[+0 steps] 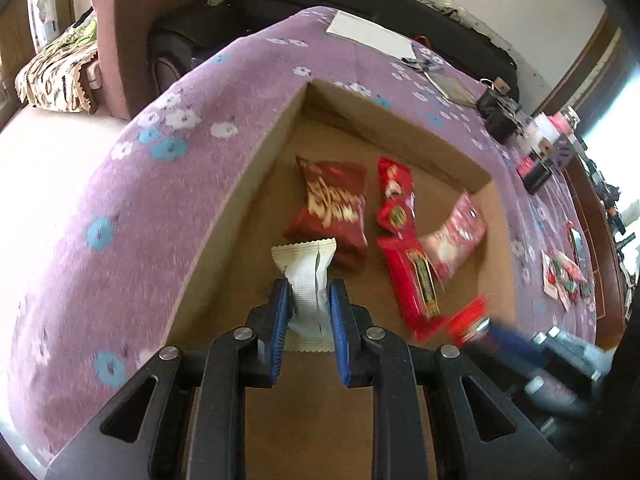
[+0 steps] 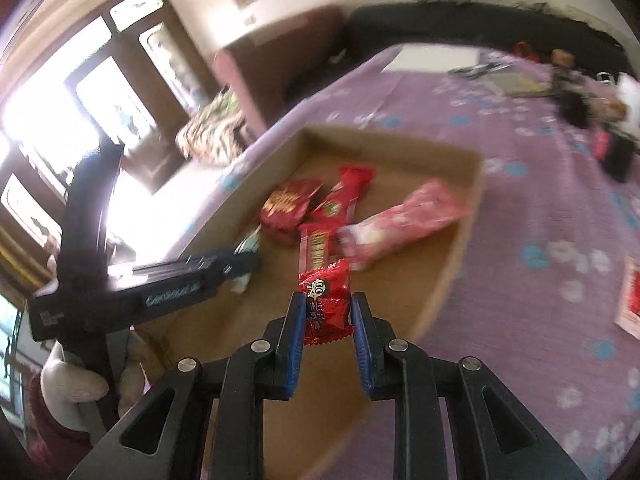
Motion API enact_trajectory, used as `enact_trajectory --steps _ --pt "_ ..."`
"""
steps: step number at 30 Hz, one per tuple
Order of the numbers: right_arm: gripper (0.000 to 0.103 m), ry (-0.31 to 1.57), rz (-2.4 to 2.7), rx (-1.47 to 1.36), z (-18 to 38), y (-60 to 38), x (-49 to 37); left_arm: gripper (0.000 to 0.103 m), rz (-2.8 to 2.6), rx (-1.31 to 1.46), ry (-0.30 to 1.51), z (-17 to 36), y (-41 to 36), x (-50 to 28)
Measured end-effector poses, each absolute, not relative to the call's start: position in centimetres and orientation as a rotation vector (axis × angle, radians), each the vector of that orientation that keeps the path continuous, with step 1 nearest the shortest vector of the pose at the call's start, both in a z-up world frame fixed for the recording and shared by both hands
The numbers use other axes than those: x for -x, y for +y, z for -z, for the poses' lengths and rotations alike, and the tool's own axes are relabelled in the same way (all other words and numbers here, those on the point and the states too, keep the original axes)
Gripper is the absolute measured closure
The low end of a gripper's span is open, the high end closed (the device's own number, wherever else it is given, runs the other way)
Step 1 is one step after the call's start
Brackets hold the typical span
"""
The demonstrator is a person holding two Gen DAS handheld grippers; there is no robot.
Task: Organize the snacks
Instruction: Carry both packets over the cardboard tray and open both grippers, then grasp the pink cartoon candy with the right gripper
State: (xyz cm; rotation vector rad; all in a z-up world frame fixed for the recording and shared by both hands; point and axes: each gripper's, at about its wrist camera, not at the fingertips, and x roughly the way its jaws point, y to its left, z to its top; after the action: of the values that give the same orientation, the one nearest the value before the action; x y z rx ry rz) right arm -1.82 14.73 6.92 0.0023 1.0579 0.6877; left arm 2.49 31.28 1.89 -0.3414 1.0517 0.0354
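Note:
A shallow cardboard box (image 1: 256,184) lies on a purple flowered tablecloth (image 1: 120,184). In it lie a dark red chip bag (image 1: 332,208), two red bar wrappers (image 1: 416,280) and a pink packet (image 1: 452,240). My left gripper (image 1: 308,300) is shut on a white snack packet (image 1: 308,276) and holds it above the box's near left part. My right gripper (image 2: 326,316) is shut on a small red candy packet (image 2: 326,304) above the box (image 2: 472,184); it shows blurred at the lower right of the left wrist view (image 1: 472,316).
More red snack packets (image 1: 560,276) lie on the cloth right of the box. A white sheet (image 1: 368,34), tools and small dark items (image 1: 500,112) sit at the far side. A pink armchair (image 1: 116,40) and a dark sofa stand beyond the table.

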Motion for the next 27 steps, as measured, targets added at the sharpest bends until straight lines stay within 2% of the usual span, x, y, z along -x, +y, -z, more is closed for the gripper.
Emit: enact_trajectory --steps 10,12,14,16,18,20,22,24,27 --pt "0.076 1.077 -0.698 0.07 -5.5 18.6 1.5 0.082 -0.034 0.381 1.003 -2.8 32.3 -1.9" --pt "0.069 1.063 -0.7 0.064 -5.7 18.4 1.8 0.081 -0.041 0.389 0.978 -3.6 32.5 -0.8" --pt "0.064 1.044 -0.703 0.035 -6.4 17.7 2.4 0.07 -0.057 0.386 0.947 -4.4 32.5 0.2" --pt "0.064 1.019 -0.697 0.019 -7.0 17.1 2.8 0.05 -0.085 0.367 0.896 -5.7 32.2 1.5" --pt "0.063 0.978 -0.686 0.005 -8.0 15.9 4.0 0.046 -0.131 0.331 0.845 -6.8 31.7 2.9" --pt "0.057 0.924 -0.664 -0.018 -9.0 14.4 5.2 0.044 -0.179 0.292 0.81 -7.5 31.1 4.0" --pt "0.05 0.89 -0.646 -0.043 -9.6 13.0 6.1 0.035 -0.23 0.253 0.788 -7.9 30.3 5.0" --pt "0.05 0.868 -0.628 -0.069 -9.9 11.5 6.8 0.031 -0.287 0.213 0.768 -8.2 29.5 5.9" --pt "0.049 0.858 -0.591 -0.097 -9.9 9.1 7.4 0.031 -0.313 0.181 0.747 -8.5 28.1 7.1"
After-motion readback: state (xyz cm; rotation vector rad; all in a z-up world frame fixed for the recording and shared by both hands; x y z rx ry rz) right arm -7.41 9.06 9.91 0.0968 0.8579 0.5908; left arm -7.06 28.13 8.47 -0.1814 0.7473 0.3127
